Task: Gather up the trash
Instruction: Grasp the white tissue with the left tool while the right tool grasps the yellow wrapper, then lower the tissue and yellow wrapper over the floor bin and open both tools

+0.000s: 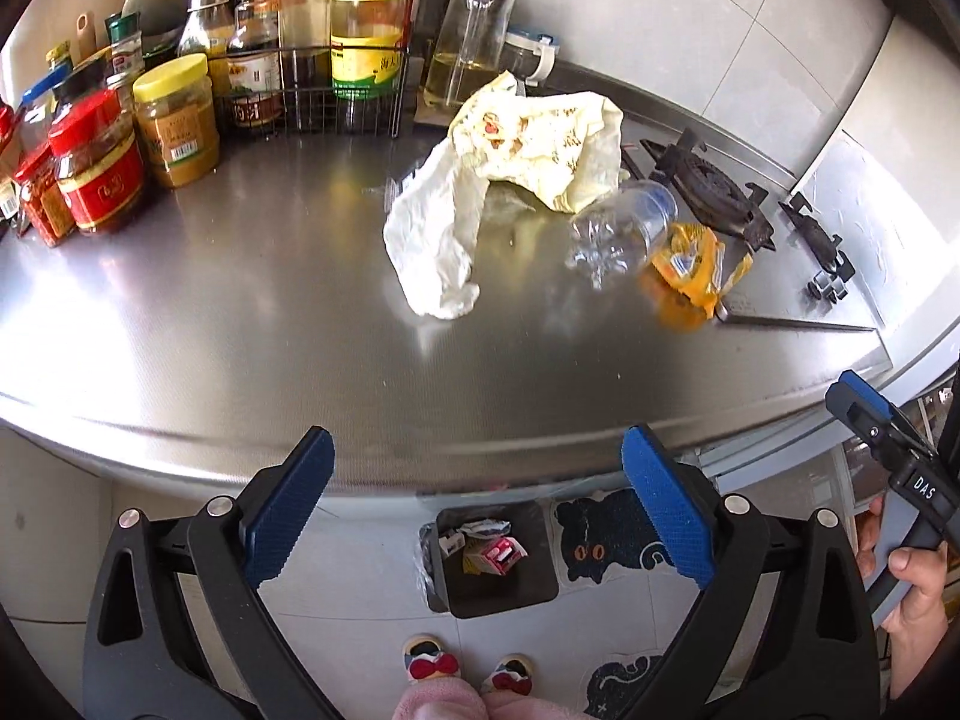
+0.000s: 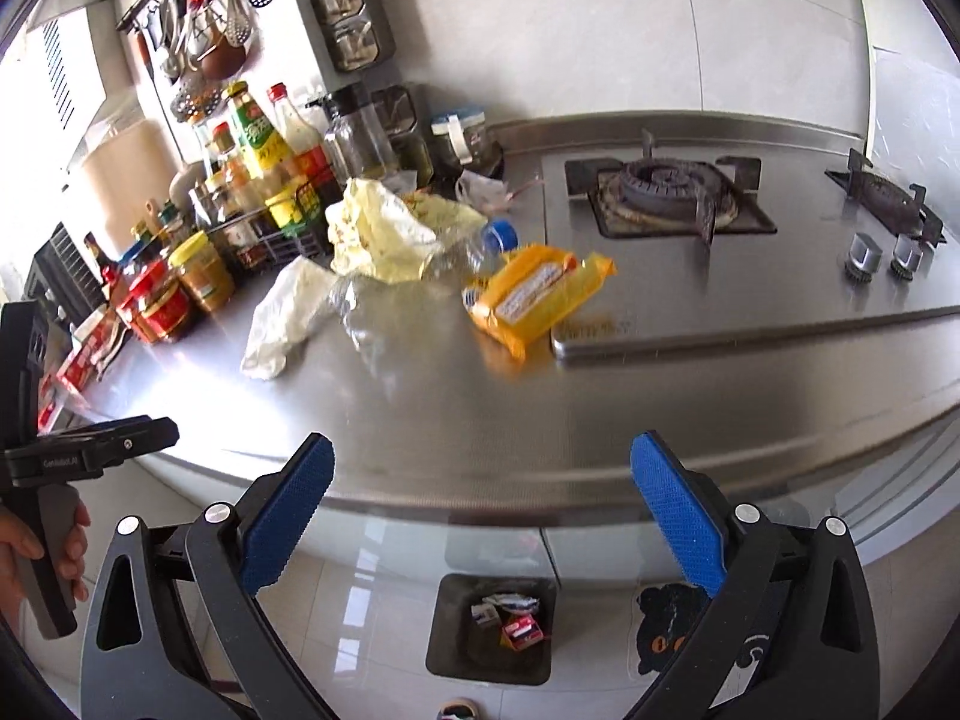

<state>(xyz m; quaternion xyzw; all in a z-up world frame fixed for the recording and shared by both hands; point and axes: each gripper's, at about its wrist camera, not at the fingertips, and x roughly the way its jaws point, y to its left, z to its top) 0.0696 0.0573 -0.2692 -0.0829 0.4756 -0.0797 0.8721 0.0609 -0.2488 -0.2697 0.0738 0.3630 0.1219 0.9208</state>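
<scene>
Toward the back of the steel worktop (image 1: 240,312), near its hob-side edge, your trash lies in a cluster: a crumpled white bag (image 1: 435,240), a yellowish printed wrapper (image 1: 540,144) just behind it, a crushed clear bottle (image 1: 624,228) with a blue cap (image 2: 501,235), and an orange snack packet (image 2: 537,294) beside the bottle (its printing is too blurred to read). The tall bottle (image 1: 369,18) in the wire rack (image 1: 312,102) bears a yellow-green label with Chinese characters. Your right tool reads "DAS" on its body. Your left claw (image 1: 477,504) and right claw (image 2: 480,516) both stand wide open, holding nothing, short of the worktop's front edge. On the floor below, a dark bin (image 2: 492,630) holds small cartons.
</scene>
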